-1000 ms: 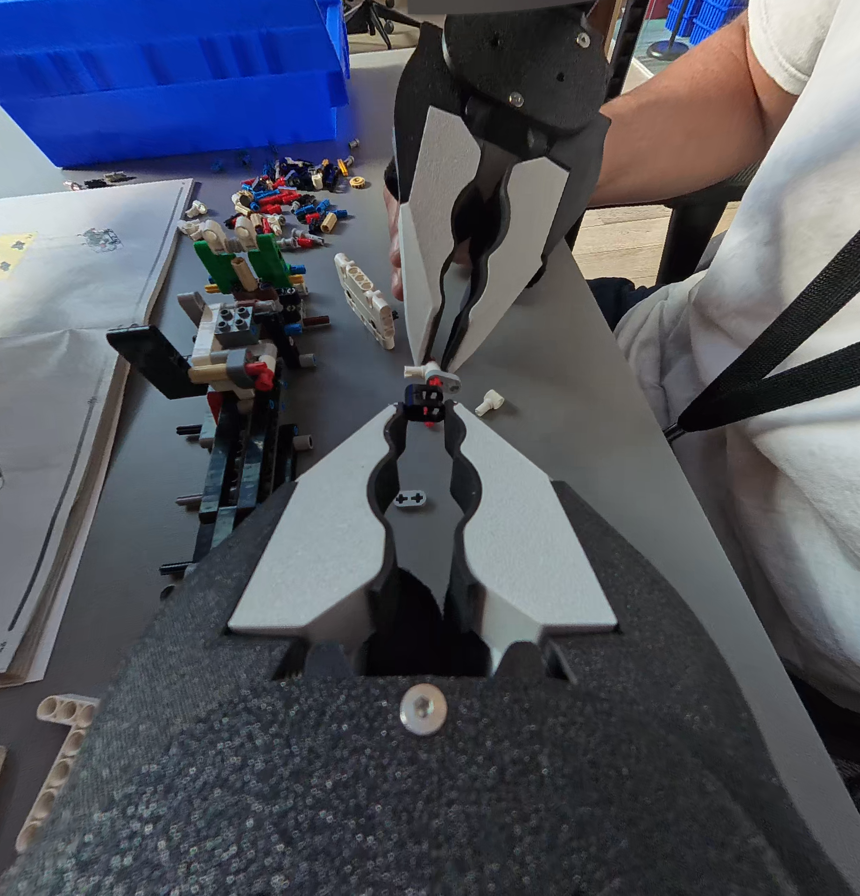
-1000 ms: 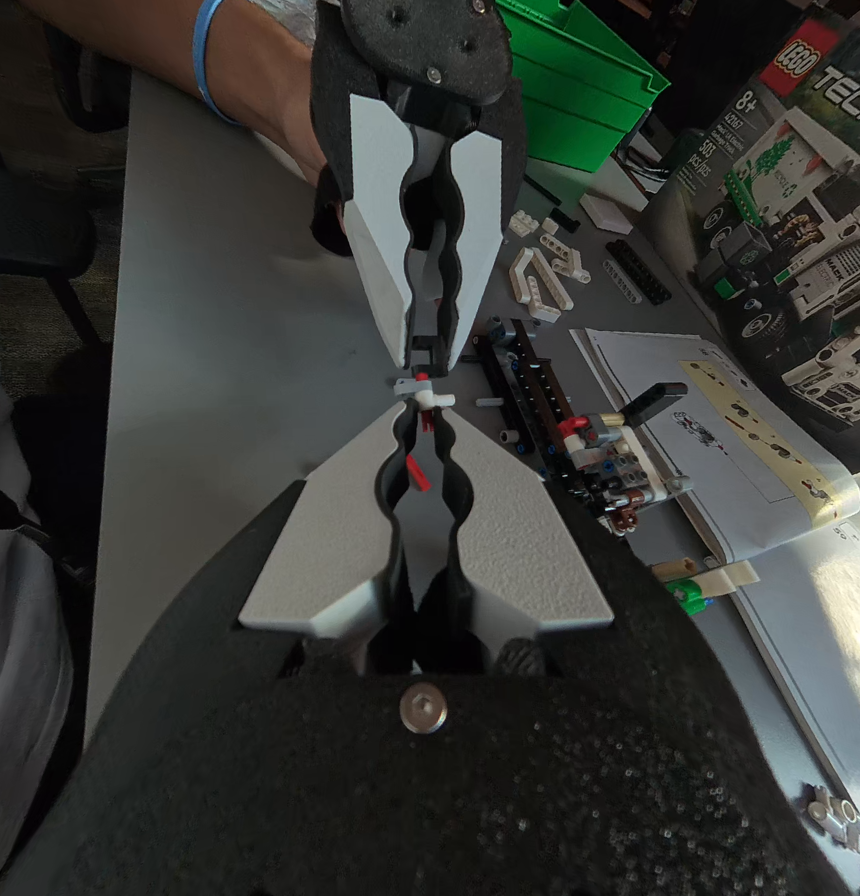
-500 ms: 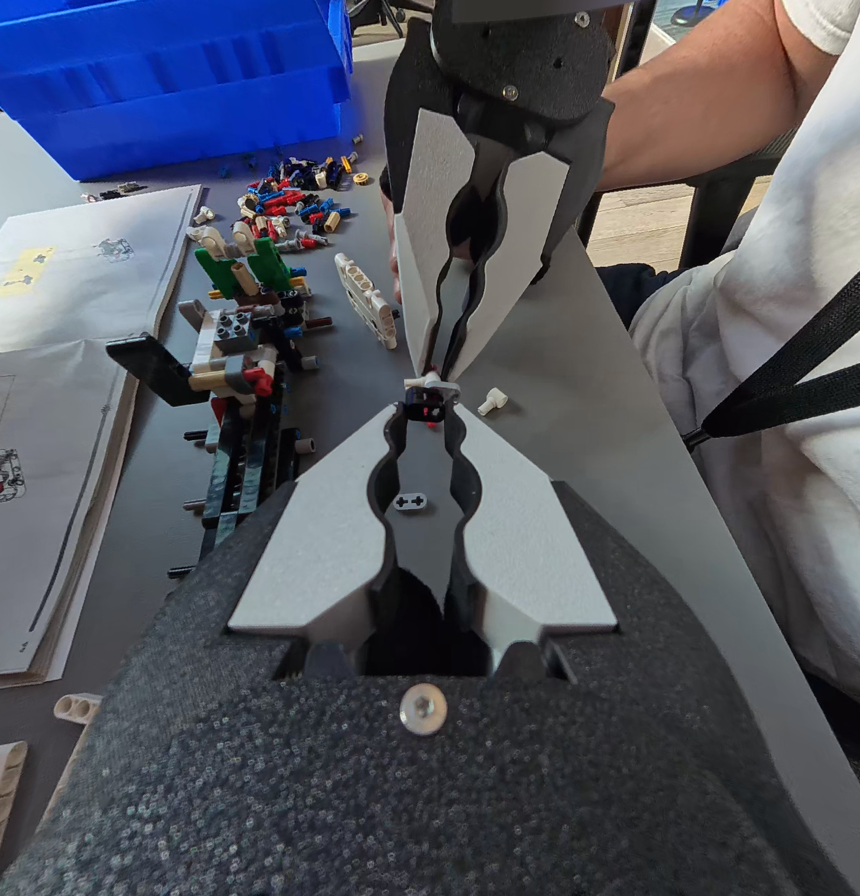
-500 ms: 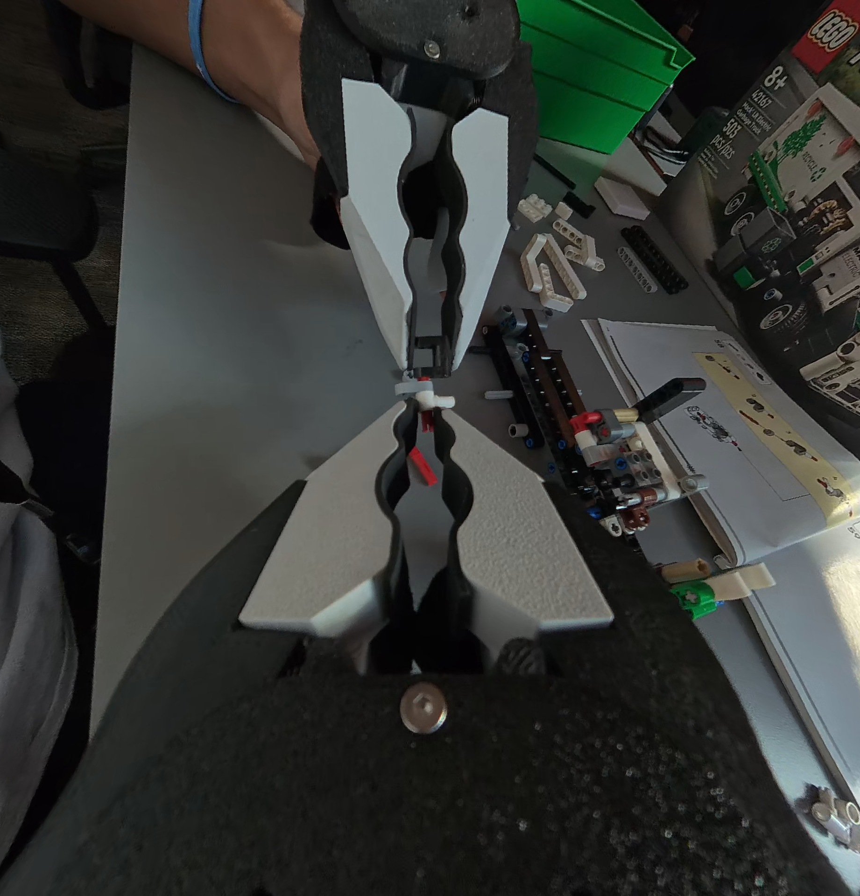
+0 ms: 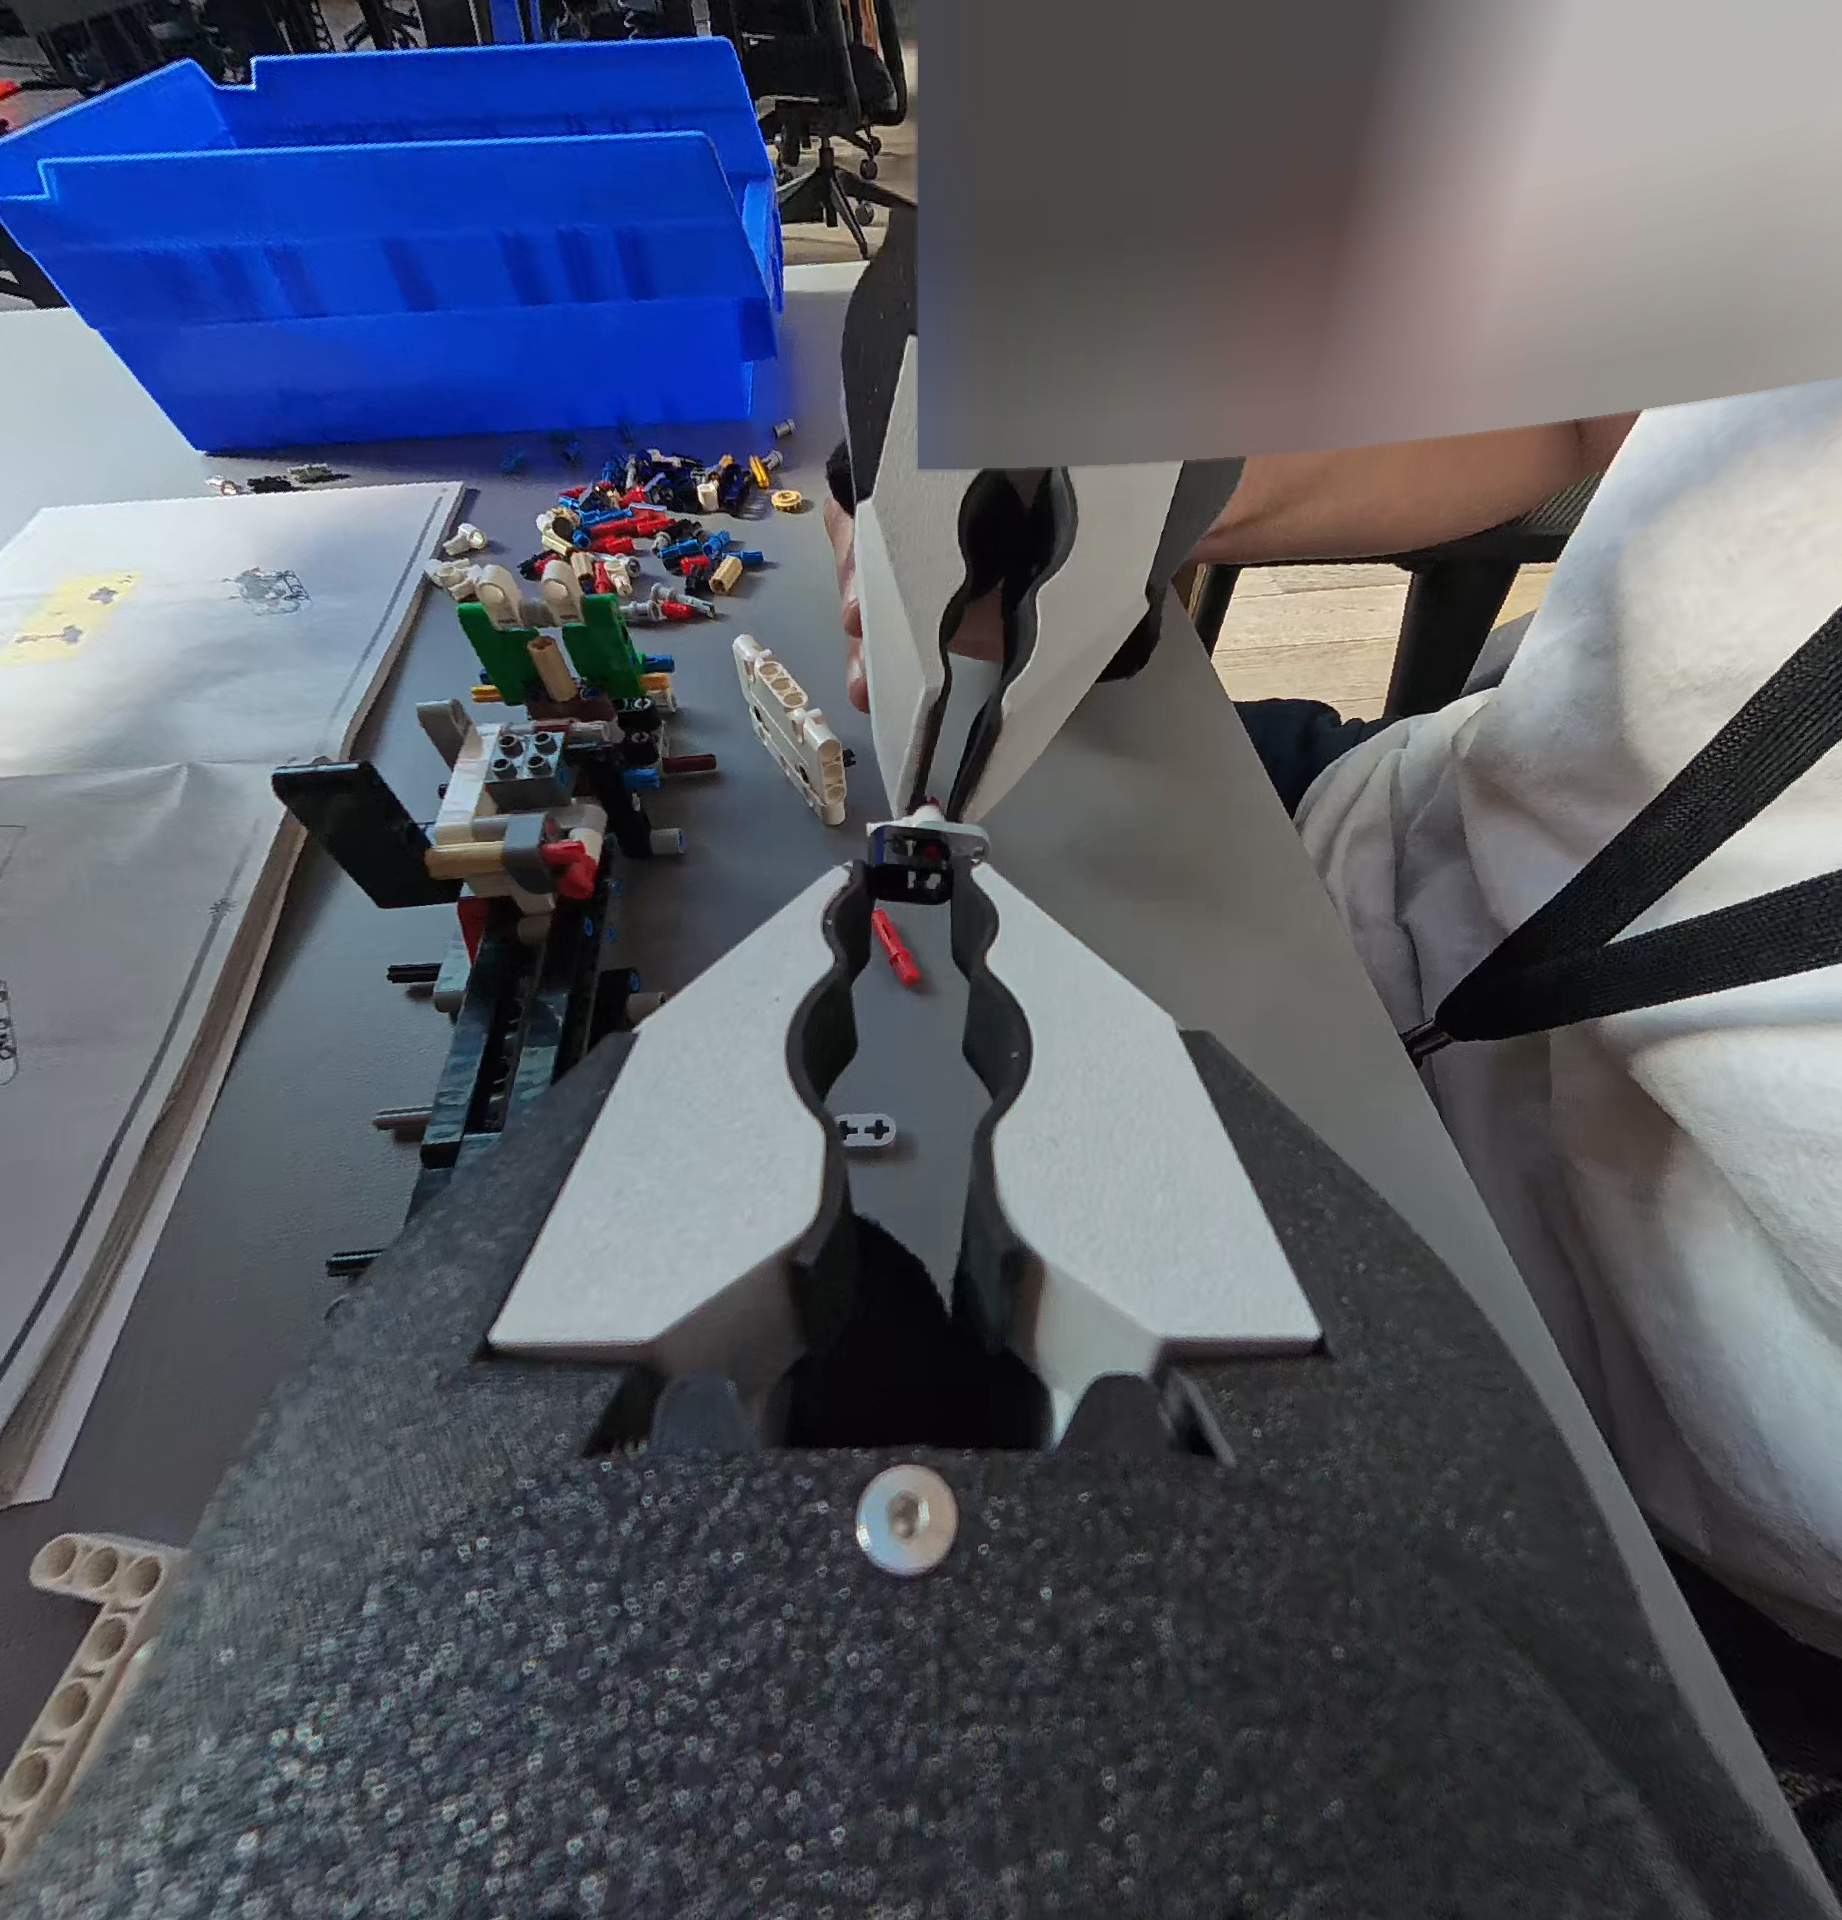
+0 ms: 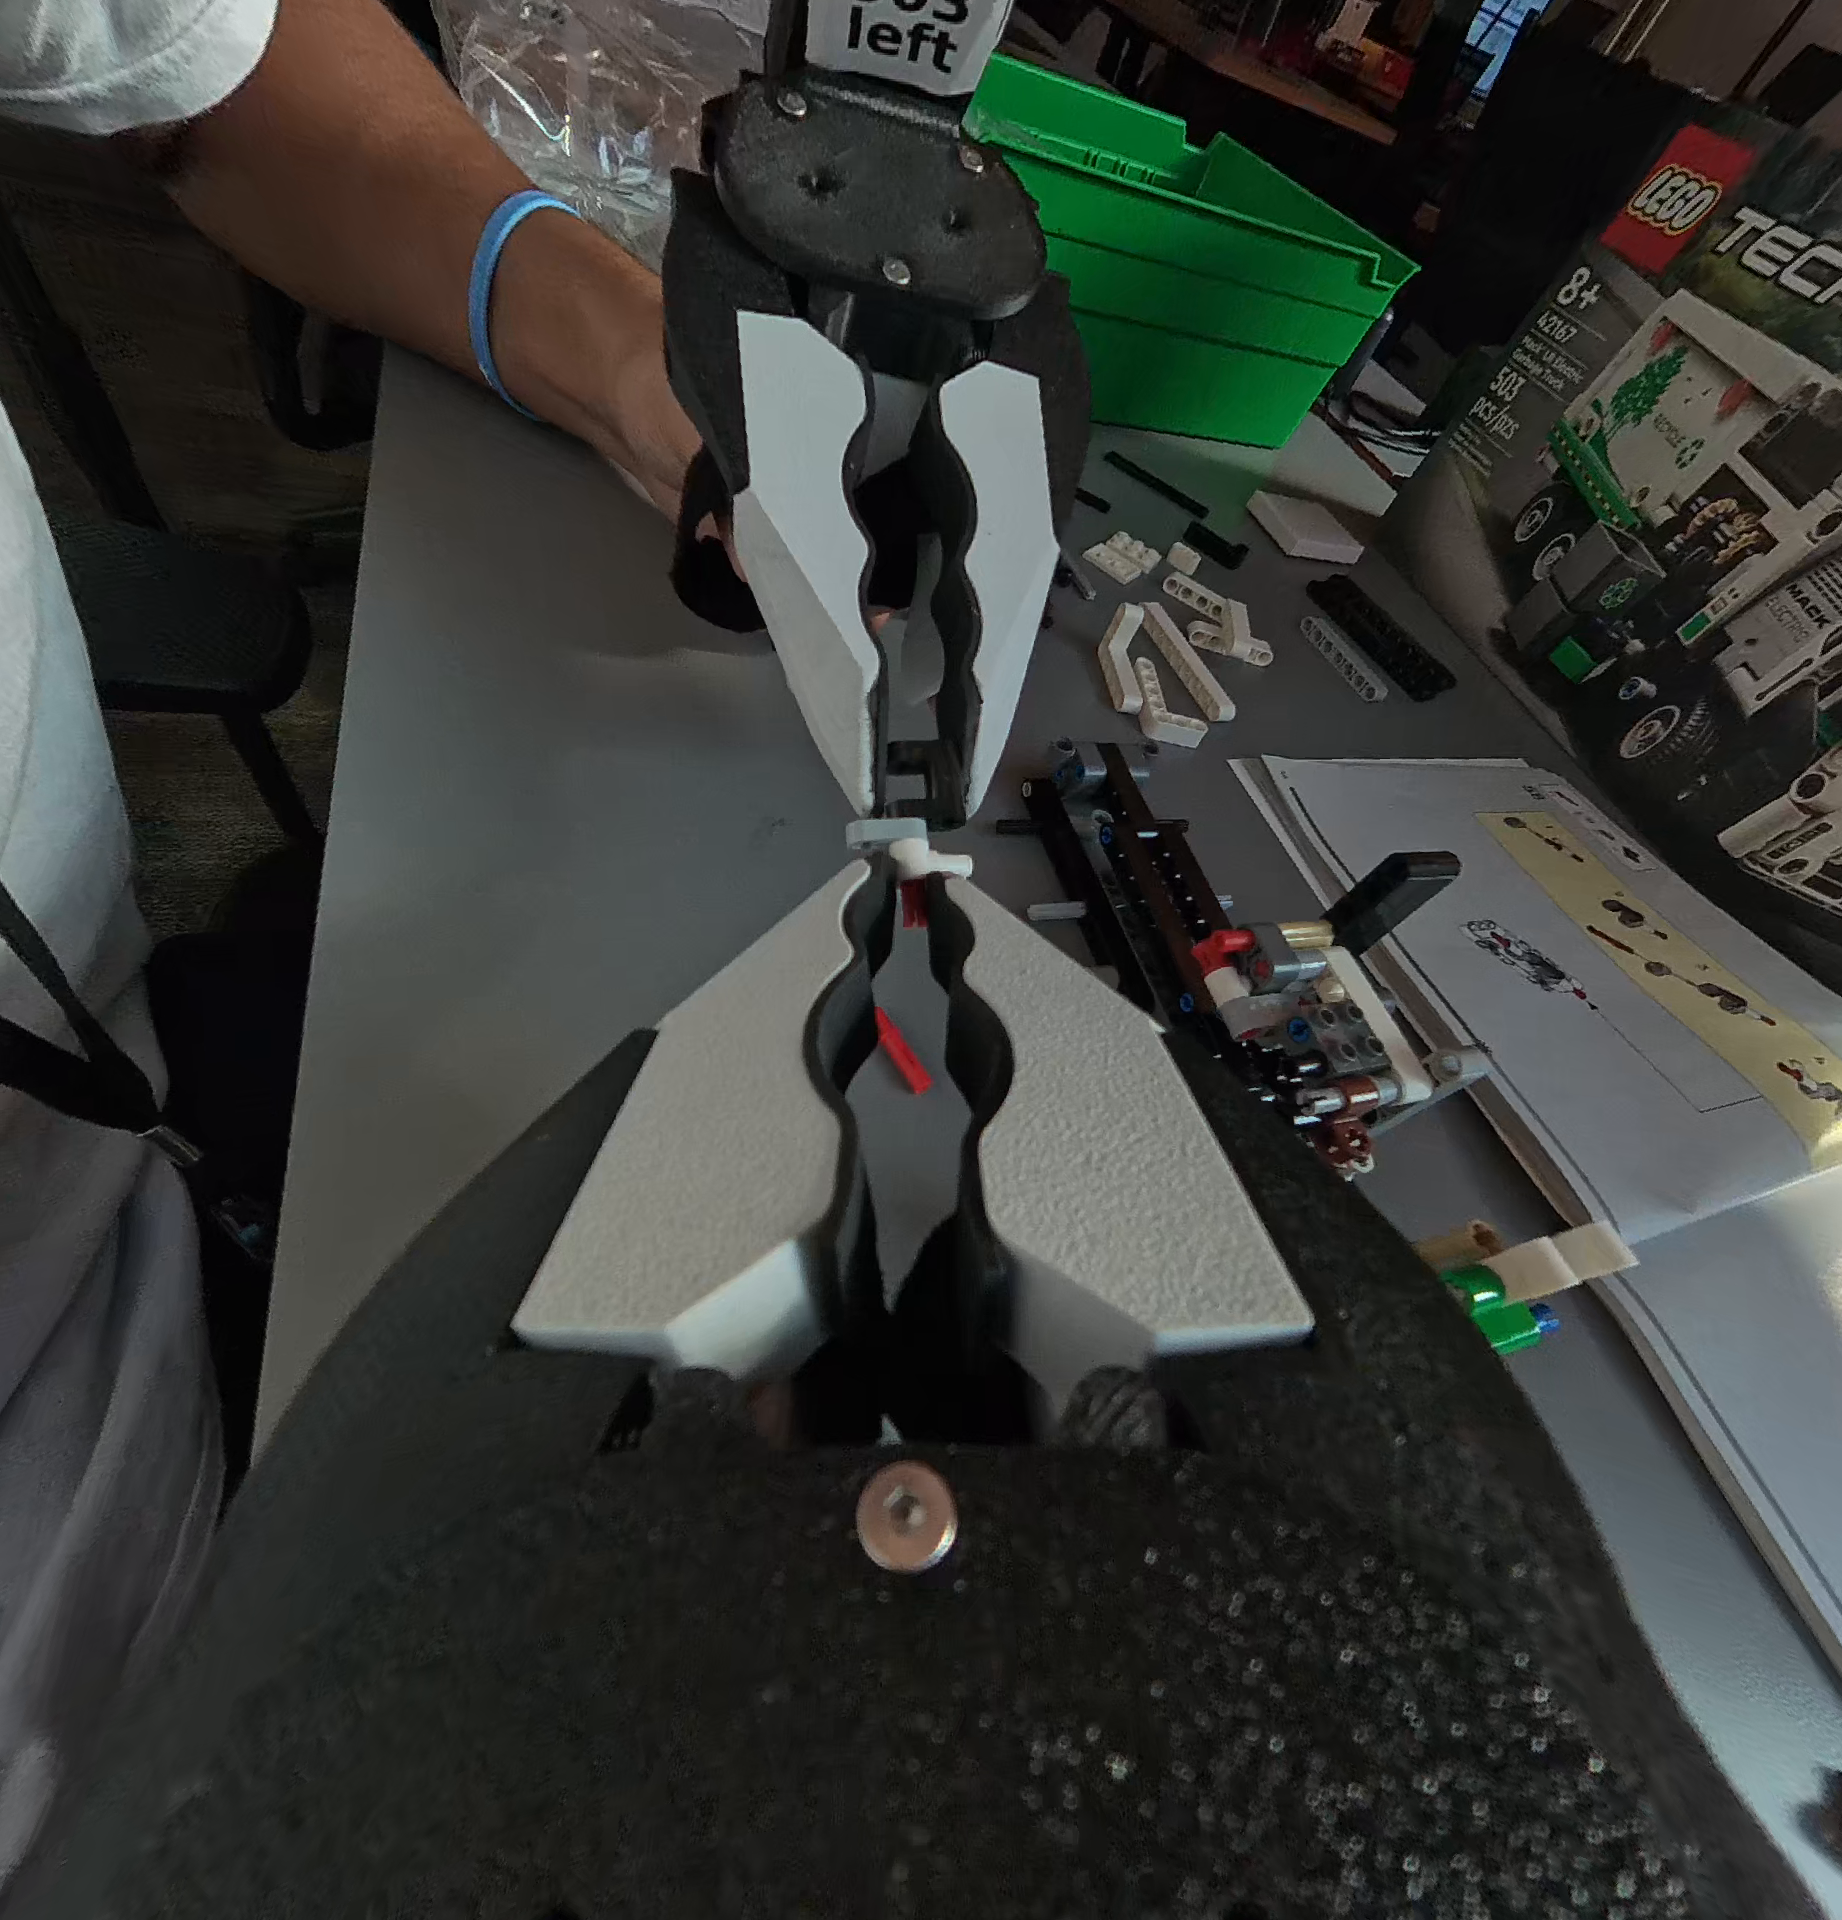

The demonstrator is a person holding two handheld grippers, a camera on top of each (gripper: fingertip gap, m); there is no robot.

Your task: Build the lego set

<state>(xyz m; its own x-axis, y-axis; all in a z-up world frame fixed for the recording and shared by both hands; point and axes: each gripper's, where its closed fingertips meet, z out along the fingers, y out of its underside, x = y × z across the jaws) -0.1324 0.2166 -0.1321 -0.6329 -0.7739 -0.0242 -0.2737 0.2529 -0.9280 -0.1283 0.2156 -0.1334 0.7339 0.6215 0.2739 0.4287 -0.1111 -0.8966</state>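
Tip to tip above the grey table (image 5: 1156, 935), the left gripper (image 5: 904, 883) pinches a black connector block (image 5: 906, 875) while the right gripper (image 6: 909, 902) pinches a red axle pin (image 6: 913, 902) carrying a white connector (image 6: 922, 858), apparently aligning both for mating.

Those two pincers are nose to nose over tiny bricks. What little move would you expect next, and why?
Probably a gentle push together. The left gripper clamps a small black connector, the right gripper pinches a red pin carrying a white piece, and a grey plate already sits between them, nearly touching.
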